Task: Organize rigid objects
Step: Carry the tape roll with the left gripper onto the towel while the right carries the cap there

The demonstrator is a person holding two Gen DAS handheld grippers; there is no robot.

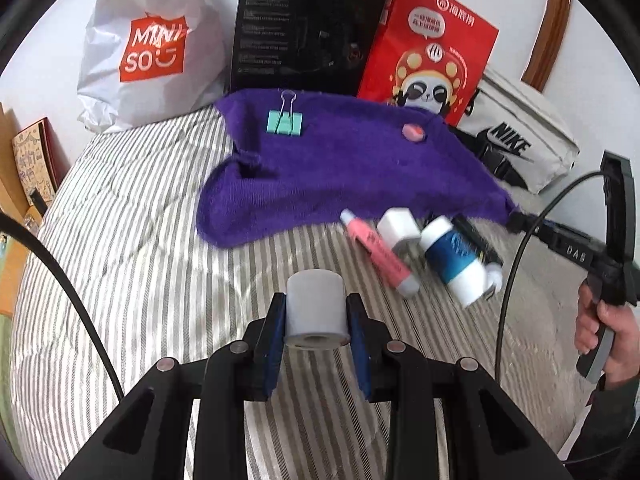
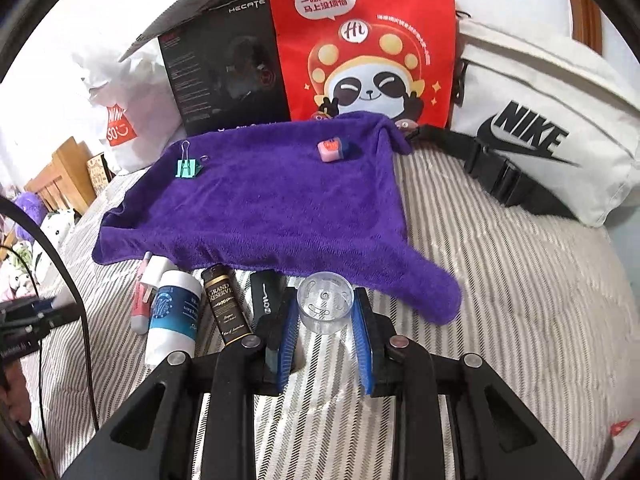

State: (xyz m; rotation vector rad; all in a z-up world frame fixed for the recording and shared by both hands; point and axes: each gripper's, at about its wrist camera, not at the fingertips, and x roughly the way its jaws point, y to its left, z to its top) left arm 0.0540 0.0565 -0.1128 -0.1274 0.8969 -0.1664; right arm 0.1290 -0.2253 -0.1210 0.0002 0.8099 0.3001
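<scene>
The left gripper (image 1: 316,316) has its jaws clamped on a white roll (image 1: 315,312), gripped across its sides and held above the striped bed (image 1: 140,260). The right gripper (image 2: 326,316) is clamped on a clear cup (image 2: 326,306), also off the bed.

Both look headed for the purple towel (image 2: 260,208), where a green clip (image 2: 186,168) and a pink cube (image 2: 331,149) already lie. Best to carry each piece level and set it on flat towel well apart from those two. Ease the jaws apart only once it rests, since the roll may tip on the soft pile. The tubes and bottle (image 2: 176,312) wait beside the towel's near edge.
</scene>
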